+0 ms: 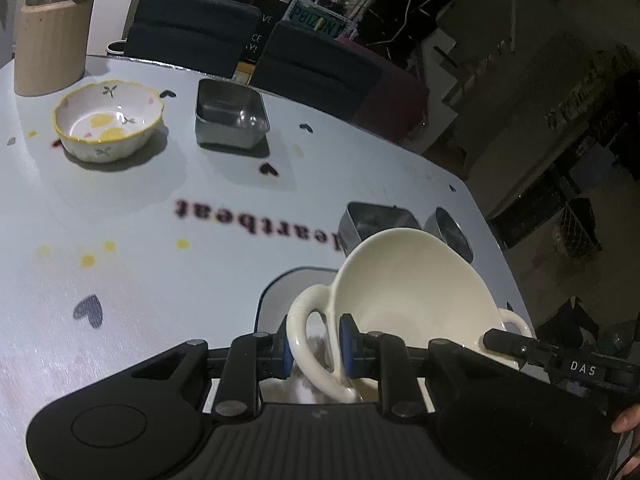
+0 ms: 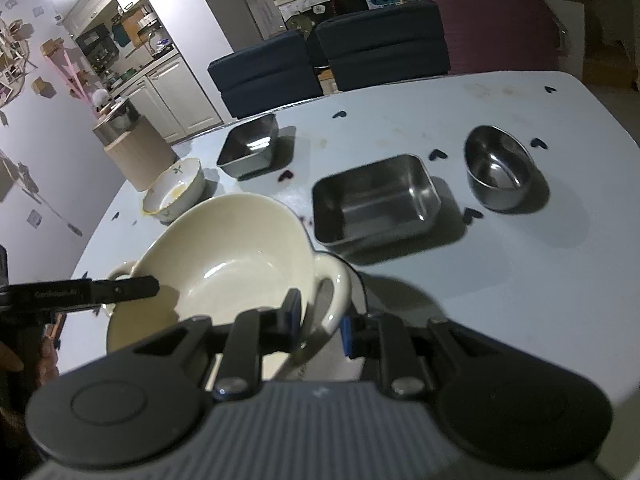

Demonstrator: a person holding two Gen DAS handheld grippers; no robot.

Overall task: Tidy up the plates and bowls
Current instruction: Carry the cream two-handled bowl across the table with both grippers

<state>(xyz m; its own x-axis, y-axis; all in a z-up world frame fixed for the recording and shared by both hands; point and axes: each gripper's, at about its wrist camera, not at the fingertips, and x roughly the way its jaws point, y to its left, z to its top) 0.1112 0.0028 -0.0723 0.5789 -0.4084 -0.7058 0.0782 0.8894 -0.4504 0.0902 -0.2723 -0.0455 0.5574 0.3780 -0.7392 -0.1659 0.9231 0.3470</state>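
Note:
A cream two-handled bowl (image 1: 404, 292) is held tilted above the pale table (image 1: 160, 240), over a dark-rimmed plate (image 1: 280, 292). My left gripper (image 1: 314, 344) is shut on the bowl's left handle (image 1: 304, 336). My right gripper (image 2: 320, 320) is shut on the bowl's other handle (image 2: 336, 288); the bowl (image 2: 228, 264) fills the left of that view. A flowered yellow-rimmed bowl (image 1: 108, 120) sits at the far left of the table. Steel square trays (image 1: 230, 118) (image 2: 376, 200) and a round steel bowl (image 2: 500, 168) stand on the table.
A beige ribbed canister (image 1: 50, 40) with a steel lid stands at the table's far left corner. Dark blue chairs (image 1: 192, 30) line the far edge. Another steel tray (image 2: 250, 146) sits near the far edge. The table edge drops off on the right (image 1: 508, 264).

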